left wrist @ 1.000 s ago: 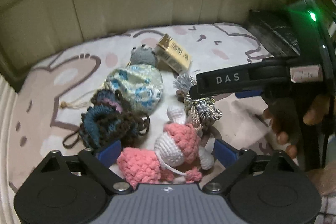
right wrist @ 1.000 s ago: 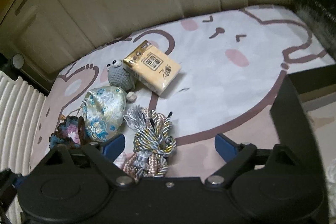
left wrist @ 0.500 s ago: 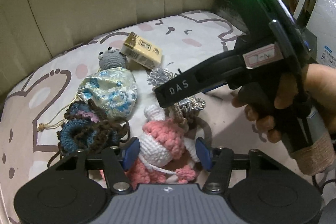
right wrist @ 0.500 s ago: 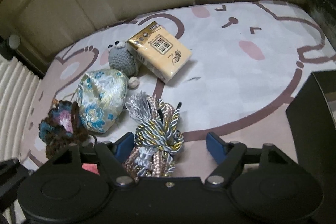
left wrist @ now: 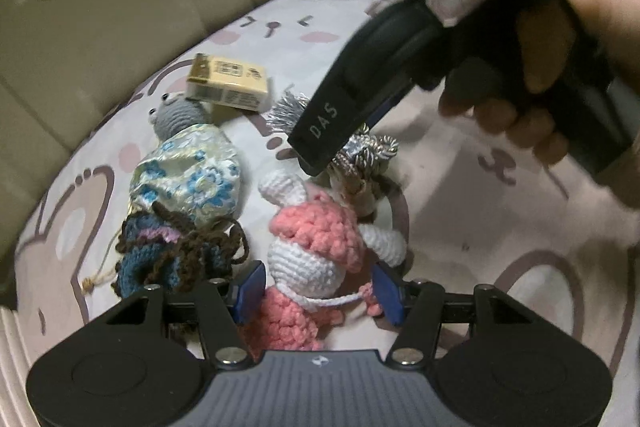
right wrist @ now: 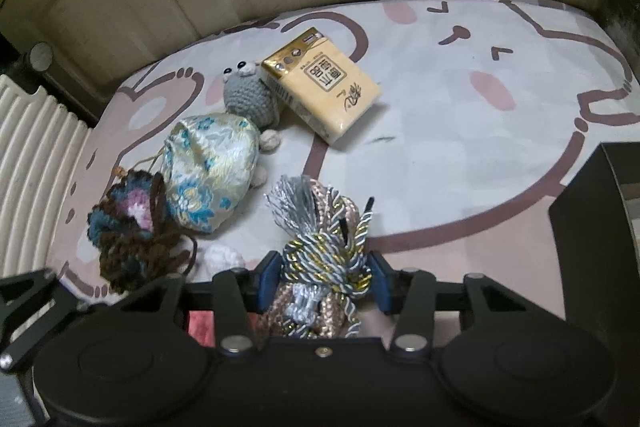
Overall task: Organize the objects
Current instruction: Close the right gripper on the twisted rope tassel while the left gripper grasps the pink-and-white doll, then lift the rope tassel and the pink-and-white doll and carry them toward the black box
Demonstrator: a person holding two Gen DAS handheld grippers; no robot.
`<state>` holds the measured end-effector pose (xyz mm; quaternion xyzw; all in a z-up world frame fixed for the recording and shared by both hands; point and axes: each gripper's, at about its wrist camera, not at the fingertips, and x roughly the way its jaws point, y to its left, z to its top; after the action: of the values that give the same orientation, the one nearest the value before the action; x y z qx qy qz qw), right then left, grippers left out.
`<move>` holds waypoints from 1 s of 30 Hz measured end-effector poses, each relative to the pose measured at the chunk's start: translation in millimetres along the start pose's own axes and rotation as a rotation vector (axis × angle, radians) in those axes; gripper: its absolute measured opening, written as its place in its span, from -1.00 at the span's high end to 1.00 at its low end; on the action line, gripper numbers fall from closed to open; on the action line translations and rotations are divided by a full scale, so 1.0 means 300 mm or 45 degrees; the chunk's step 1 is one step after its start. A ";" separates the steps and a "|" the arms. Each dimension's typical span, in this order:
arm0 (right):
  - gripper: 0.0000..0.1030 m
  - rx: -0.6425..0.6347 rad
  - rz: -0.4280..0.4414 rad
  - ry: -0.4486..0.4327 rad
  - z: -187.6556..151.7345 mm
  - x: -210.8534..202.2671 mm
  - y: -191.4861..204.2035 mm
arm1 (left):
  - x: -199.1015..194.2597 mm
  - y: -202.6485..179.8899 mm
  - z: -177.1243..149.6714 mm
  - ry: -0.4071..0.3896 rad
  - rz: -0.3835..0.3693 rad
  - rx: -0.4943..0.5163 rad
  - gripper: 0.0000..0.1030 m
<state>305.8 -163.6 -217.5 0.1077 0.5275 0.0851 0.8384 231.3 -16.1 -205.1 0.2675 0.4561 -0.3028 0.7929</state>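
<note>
The landmark taken was the floral blue-and-cream brocade drawstring pouch [right wrist: 212,171], lying on the cartoon-printed pink and white cloth [right wrist: 460,147]. Just right of the pouch, toward the viewer, lay the knotted bundle of silver, gold and pink twisted cord with a grey tassel [right wrist: 324,251]; its long axis ran away from the right gripper [right wrist: 323,281], tassel end farthest. The right gripper's blue pads stood on either side of the bundle's thick middle, at or very near the cord; whether they were fully clenched could not be told, though a grasp appeared in hand. In front of the pouch, on the near side, sat the pink and white crocheted doll [left wrist: 316,251], lengthwise between the blue pads of the left gripper [left wrist: 318,289]; a gap showed on the right pad's side, so that gripper was judged released, merely bracketing the doll. The right gripper was therefore nearer the cord, the left nearer the doll. Behind the pouch rested the grey crocheted mouse [right wrist: 250,95], touching the yellow tissue packet [right wrist: 320,87]. Left of the pouch lay the brown and blue crocheted pouch [right wrist: 132,231], touching it.
</note>
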 end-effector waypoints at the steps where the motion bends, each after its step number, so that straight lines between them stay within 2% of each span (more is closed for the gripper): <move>1: 0.07 0.002 0.007 0.006 -0.003 -0.005 -0.004 | 0.005 0.001 0.003 0.005 -0.005 0.004 -0.17; 6: 0.08 -0.088 -0.011 0.009 -0.030 -0.050 -0.009 | 0.019 0.019 0.019 0.045 -0.015 0.012 -0.17; 10: 0.08 -0.125 -0.019 0.027 -0.045 -0.088 -0.030 | 0.031 0.051 0.026 0.072 -0.043 -0.059 -0.16; 13: 0.08 -0.135 -0.036 0.046 -0.062 -0.106 -0.054 | 0.059 0.051 0.028 0.108 -0.003 -0.075 -0.16; 15: 0.08 -0.143 -0.039 0.060 -0.078 -0.114 -0.064 | 0.079 0.035 0.025 0.126 0.037 -0.037 -0.16; 21: 0.06 -0.185 -0.043 0.085 -0.130 -0.111 -0.078 | 0.084 0.059 0.024 0.112 0.031 -0.129 -0.13; 24: 0.03 -0.180 -0.021 0.074 -0.141 -0.118 -0.086 | 0.076 0.056 0.021 0.099 0.049 -0.154 0.04; 30: 0.02 -0.197 -0.005 0.042 -0.176 -0.130 -0.090 | 0.062 0.058 0.002 0.068 0.084 -0.300 0.12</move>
<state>242.1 -194.7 -213.4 0.0402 0.5334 0.1255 0.8355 251.8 -9.1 -218.8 0.1953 0.5003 -0.2136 0.8160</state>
